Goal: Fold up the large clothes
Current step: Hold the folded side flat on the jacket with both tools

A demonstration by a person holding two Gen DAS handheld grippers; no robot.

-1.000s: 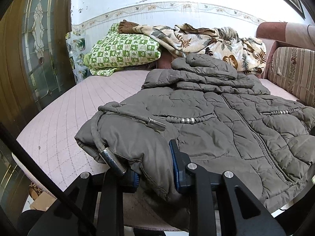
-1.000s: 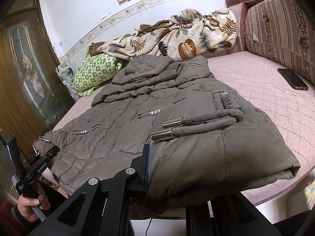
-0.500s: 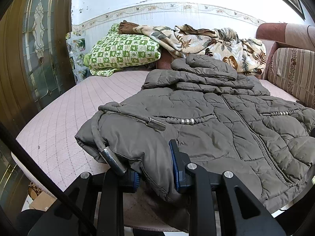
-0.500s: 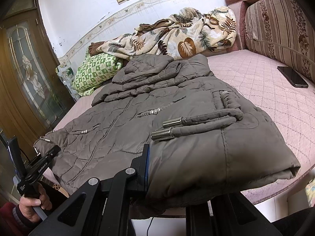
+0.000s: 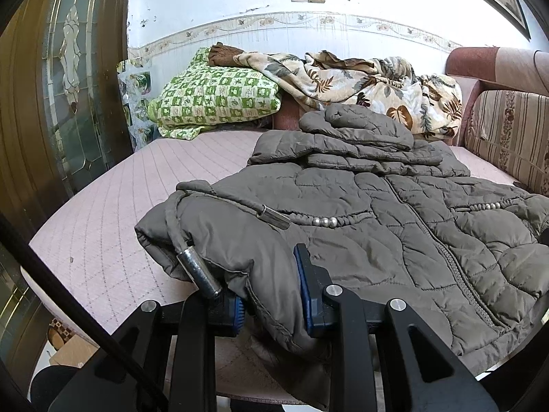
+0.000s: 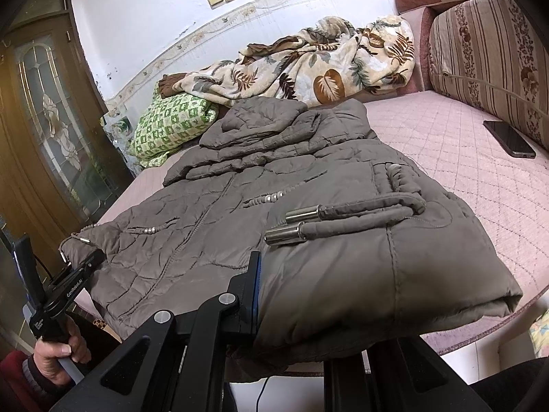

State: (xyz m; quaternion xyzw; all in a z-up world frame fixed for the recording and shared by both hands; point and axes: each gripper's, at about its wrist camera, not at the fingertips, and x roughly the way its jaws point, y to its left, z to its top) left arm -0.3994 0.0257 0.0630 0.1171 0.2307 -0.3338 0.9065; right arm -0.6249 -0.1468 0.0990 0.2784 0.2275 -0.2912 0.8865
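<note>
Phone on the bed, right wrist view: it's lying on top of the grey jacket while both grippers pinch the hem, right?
No. The phone lies on the pink bed cover, apart from the grey jacket, as the right wrist view shows. Both grippers do pinch the hem.

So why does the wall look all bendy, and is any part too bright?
Left wrist view: the fisheye lens bows the wall border and darkens the corners. Right wrist view: same bending, and the white wall is brightly lit, while the jacket stays sharp.

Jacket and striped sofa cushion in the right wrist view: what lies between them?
Bare pink quilted cover, except a dark phone lying near the striped cushion, well clear of the jacket. Only the right wrist view shows it.
</note>
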